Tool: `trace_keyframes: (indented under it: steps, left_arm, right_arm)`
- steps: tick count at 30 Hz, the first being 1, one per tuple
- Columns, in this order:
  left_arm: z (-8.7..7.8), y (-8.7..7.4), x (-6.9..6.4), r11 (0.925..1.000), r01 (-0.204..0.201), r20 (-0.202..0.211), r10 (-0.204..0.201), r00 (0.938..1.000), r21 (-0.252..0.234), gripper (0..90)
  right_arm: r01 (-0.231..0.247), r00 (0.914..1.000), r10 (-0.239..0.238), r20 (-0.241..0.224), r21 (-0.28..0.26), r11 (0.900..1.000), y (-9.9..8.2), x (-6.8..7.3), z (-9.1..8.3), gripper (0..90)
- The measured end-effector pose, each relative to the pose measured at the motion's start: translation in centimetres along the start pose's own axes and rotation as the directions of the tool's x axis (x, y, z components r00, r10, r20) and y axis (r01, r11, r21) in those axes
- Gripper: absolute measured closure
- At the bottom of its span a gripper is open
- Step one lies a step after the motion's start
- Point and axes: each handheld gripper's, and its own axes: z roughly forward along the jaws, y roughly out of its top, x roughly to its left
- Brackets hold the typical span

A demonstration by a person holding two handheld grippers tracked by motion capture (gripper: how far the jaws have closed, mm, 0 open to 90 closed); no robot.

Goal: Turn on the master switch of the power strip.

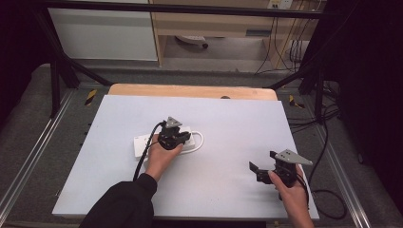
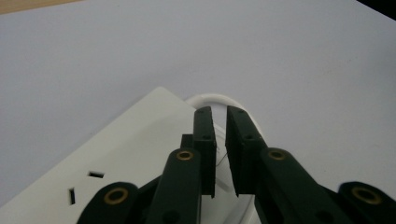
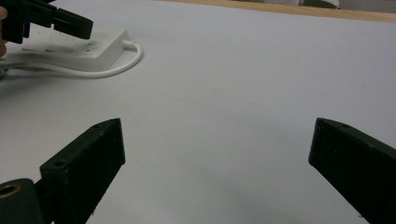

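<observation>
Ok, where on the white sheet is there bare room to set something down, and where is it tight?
Bare: the stretch between the power strip and the right gripper, the far band up to the wooden table edge, and the left side beyond the strip. Crowded: around the strip, where the left gripper sits over it and its white cord loops out.

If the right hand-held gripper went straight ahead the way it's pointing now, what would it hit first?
Nothing close: ahead of the right hand-held gripper, whose jaws stand wide open, lies bare white table surface. The white power strip sits off to the left of that line, though depth is hard to judge.
</observation>
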Motion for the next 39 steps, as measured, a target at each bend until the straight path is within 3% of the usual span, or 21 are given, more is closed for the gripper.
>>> trace_keyframes:
  steps: [8,11,17,19,26,32,39]
  left_arm:
    - [-0.4,0.2,-0.2,0.9999,-0.002,0.01,0.002,0.9999,-0.017,58.9]
    - [-0.6,0.2,-0.3,0.9997,0.016,0.014,-0.016,0.9998,-0.02,51.0]
    - [-1.1,0.5,-0.4,0.9972,0.019,0.046,-0.016,0.9988,-0.072,41.6]
    - [-1.3,0.6,-0.5,0.9963,0.013,0.037,-0.01,0.9993,-0.085,37.6]
    - [-1.8,0.7,-0.3,0.9969,0.034,0.03,-0.032,0.999,-0.071,17.0]
    - [-2.5,0.7,0.1,0.9965,0.042,0.03,-0.04,0.9988,-0.072,10.8]
    - [-3.5,0.7,0.6,0.9945,0.059,0.029,-0.056,0.998,-0.087,10.2]
  right_arm:
    - [0.0,1.0,0.0,-0.001,0.0,1.0,0.0,0.0,0.0,4.0]
    - [0.002,1.0,-0.002,0.0,0.0,1.0,0.0,0.0,0.0,4.0]
    - [0.001,1.0,-0.001,-0.001,0.001,1.0,0.0,0.0,0.0,4.0]
    - [0.001,1.0,-0.001,0.0,0.0,1.0,0.0,0.0,0.0,4.0]
    - [0.001,1.0,-0.001,-0.001,0.0,1.0,0.0,0.0,0.0,4.0]
    - [0.003,1.0,-0.003,-0.001,0.002,1.0,0.0,0.0,0.0,3.8]
    - [0.002,1.0,-0.002,0.001,0.001,1.0,0.0,0.0,0.0,3.8]
